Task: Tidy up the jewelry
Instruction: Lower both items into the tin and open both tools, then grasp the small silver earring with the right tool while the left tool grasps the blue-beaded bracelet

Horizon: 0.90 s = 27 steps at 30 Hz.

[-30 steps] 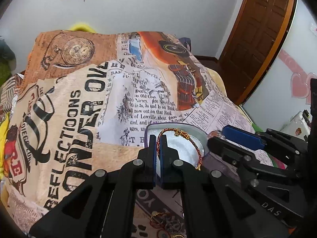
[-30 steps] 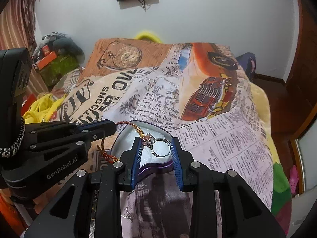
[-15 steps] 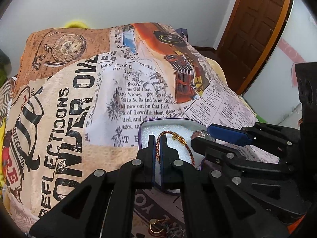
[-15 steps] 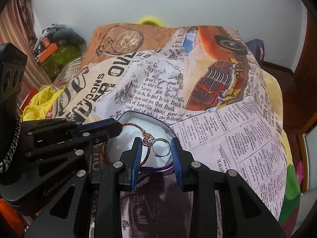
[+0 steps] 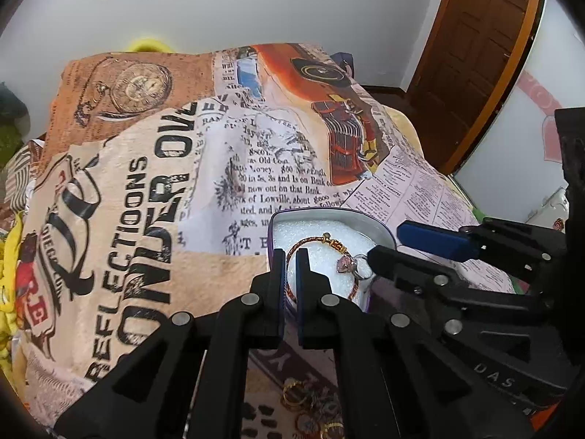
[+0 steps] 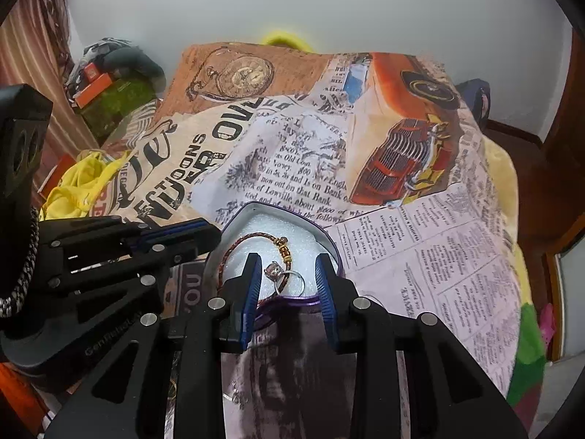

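Observation:
A purple heart-shaped tin [image 5: 384,228] [image 6: 331,245] with white foam lining lies on the printed blanket. My left gripper [image 5: 290,256] is shut on a red braided bracelet [image 5: 310,240], which lies over the foam. In the right wrist view the bracelet [image 6: 237,243] curves across the tin. A silver ring with a pink stone [image 6: 281,274] [image 5: 349,264] lies on the foam between the fingers of my right gripper [image 6: 289,270], which is open and does not touch it. The right gripper [image 5: 398,245] reaches in from the right in the left wrist view.
The blanket [image 5: 153,190] covers a bed. More gold jewelry [image 5: 310,406] lies on it below the left gripper. A wooden door [image 5: 482,44] stands at the right. Yellow cloth [image 6: 80,186] and boxes [image 6: 95,87] lie at the left of the bed.
Both grippers moved down toward the tin. The right gripper opened and the ring now lies on the foam. The bracelet came down onto the foam, still in the left gripper.

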{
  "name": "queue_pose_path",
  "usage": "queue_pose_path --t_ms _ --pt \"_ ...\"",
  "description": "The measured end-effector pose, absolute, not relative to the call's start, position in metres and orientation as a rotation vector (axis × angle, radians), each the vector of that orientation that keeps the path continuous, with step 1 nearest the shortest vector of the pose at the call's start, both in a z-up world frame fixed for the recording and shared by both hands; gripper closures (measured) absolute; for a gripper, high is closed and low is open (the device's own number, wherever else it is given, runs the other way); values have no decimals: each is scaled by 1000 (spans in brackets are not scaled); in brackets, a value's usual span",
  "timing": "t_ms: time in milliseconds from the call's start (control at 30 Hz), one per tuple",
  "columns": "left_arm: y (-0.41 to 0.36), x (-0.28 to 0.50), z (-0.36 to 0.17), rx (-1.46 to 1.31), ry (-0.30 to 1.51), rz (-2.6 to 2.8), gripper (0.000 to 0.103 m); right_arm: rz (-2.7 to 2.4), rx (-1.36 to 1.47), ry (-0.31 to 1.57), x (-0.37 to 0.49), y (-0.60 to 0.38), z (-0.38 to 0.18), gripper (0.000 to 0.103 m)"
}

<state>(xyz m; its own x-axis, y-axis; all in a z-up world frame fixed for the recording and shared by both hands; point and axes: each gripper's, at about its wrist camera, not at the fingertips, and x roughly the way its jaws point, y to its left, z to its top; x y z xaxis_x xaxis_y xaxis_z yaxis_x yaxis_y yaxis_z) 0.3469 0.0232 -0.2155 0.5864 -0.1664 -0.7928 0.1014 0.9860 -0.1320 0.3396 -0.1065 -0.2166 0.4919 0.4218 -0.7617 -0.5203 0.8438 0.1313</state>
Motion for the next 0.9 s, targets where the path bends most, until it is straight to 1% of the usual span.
queue_pose_path --t_ms 167,433,500,533,600,700,900 --pt "23 329 -196 -46 900 -141 97 552 -131 854 323 -111 -200 76" --pt "29 298 -172 -29 869 -122 94 541 -146 802 292 -116 -178 75" --pt "30 292 -170 -23 865 -115 89 537 -150 796 287 -117 -176 73" --pt "32 288 -169 -21 864 -111 88 533 -153 792 284 -117 -175 70" --pt "34 281 -168 -20 863 -107 80 529 -155 790 278 -118 -175 69" --pt "37 271 -169 -21 868 -102 73 525 -152 802 272 -120 -178 69" --pt "40 252 -185 -11 916 -117 73 515 -160 827 261 -122 -190 69"
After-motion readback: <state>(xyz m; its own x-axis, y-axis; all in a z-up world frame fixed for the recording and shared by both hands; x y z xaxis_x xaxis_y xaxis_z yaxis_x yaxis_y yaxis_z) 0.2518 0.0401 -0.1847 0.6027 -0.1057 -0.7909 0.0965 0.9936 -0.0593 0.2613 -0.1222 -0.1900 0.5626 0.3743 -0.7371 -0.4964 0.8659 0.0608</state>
